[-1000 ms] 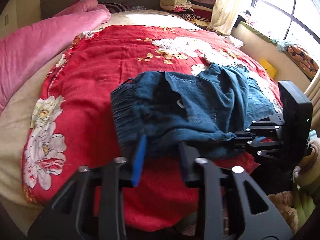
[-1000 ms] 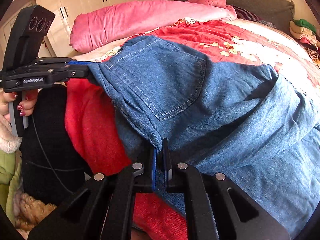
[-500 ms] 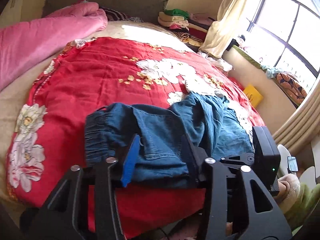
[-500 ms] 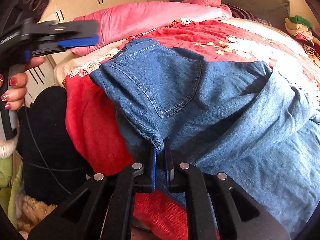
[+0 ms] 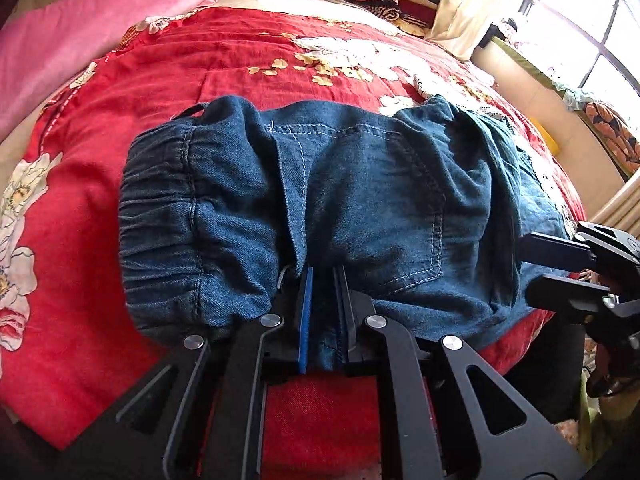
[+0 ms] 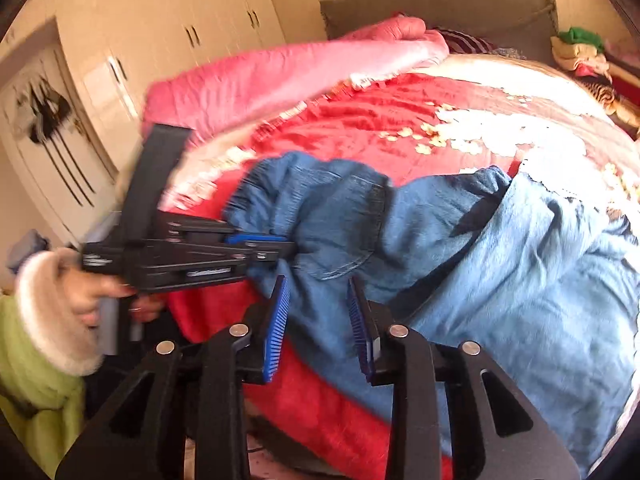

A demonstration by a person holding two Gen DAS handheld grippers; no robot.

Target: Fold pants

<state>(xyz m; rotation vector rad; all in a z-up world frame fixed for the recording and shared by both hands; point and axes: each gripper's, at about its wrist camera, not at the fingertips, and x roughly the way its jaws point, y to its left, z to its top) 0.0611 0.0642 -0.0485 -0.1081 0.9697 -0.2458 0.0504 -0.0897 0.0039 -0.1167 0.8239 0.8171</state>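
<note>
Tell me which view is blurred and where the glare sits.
Right wrist view: motion blur smears the left gripper and wardrobe. Left wrist view: sharp on the pants; window blown out, sunlight washing the bedspread pale at the far end.

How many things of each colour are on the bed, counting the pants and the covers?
Blue: 1, the denim pants, with the left gripper shut on their near edge
Red: 1, the flowered bedspread
Pink: 1, the quilt
Total: 3
</note>
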